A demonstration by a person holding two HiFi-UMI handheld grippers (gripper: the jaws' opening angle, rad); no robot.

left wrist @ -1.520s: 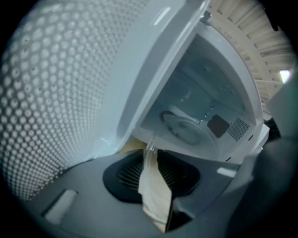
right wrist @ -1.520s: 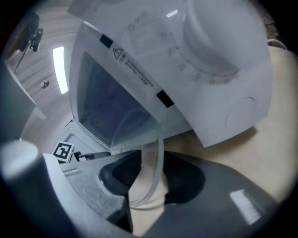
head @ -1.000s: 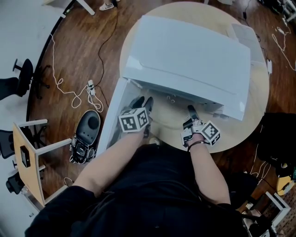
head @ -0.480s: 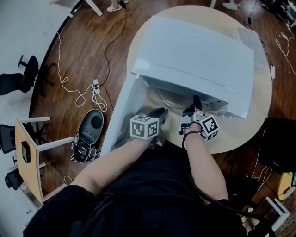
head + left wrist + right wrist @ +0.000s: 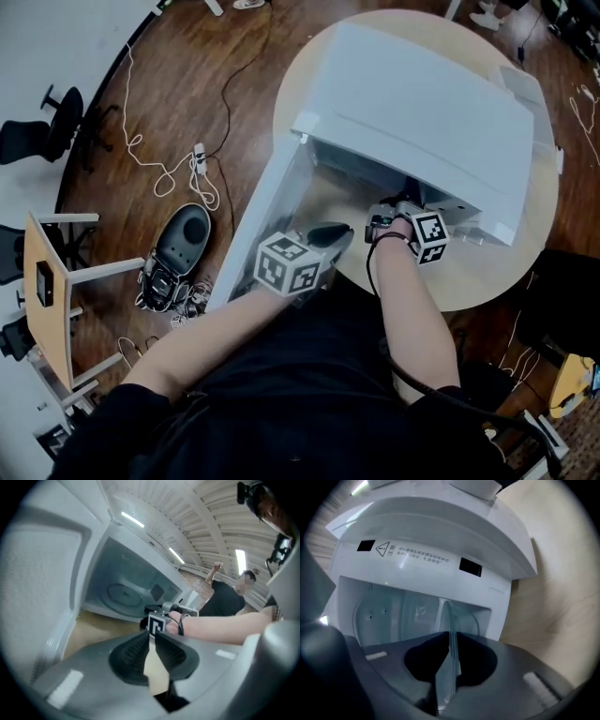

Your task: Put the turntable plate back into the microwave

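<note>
The head camera looks from high up, steeply down. It sees the microwave [image 5: 422, 103] on the round table [image 5: 487, 272], with the left claw [image 5: 330, 234] and the right claw [image 5: 382, 223] at its open front.

The left claw's [image 5: 152, 641] camera sits just behind its jaws. It looks past them into the microwave's [image 5: 126, 588] open mouth from a little way off. The right claw [image 5: 159, 618] is straight ahead of it.

The right claw's [image 5: 451, 644] camera is very near the microwave [image 5: 426, 559] and looks right inside. A thin glass edge between its jaws is probably the turntable plate [image 5: 451, 620].

All three views share the microwave's front. The head and left claw views share the right claw.
</note>
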